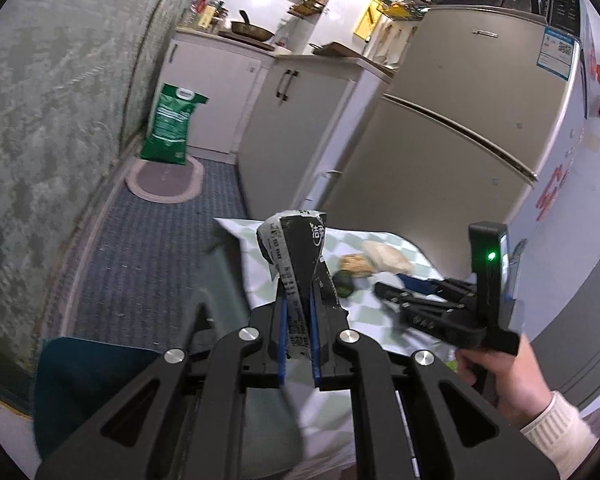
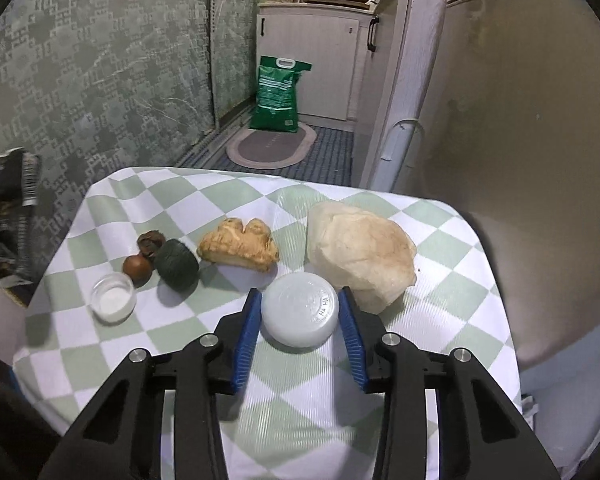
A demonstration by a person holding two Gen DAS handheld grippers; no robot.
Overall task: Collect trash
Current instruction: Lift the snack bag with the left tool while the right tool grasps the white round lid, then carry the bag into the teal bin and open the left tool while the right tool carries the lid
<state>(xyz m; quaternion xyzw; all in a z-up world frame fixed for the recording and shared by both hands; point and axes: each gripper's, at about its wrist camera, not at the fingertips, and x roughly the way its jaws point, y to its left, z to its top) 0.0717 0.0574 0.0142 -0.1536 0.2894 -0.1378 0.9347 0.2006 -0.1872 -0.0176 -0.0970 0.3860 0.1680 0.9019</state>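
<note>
Black-and-grey crumpled wrapper (image 1: 296, 276) is pinched upright in the left gripper (image 1: 298, 312), held off the table's left edge. Right gripper (image 2: 300, 316) sits low over the checked cloth (image 2: 204, 208), its blue pads (image 2: 246, 332) straddling a white plastic lid (image 2: 300, 310) with small gaps showing on both sides, so not clamped. Beyond the lid: crumpled paper (image 2: 360, 252), ginger (image 2: 240, 246), dark green ball (image 2: 178, 266), two brown nuts (image 2: 144, 258), small clear cup (image 2: 114, 296).
</note>
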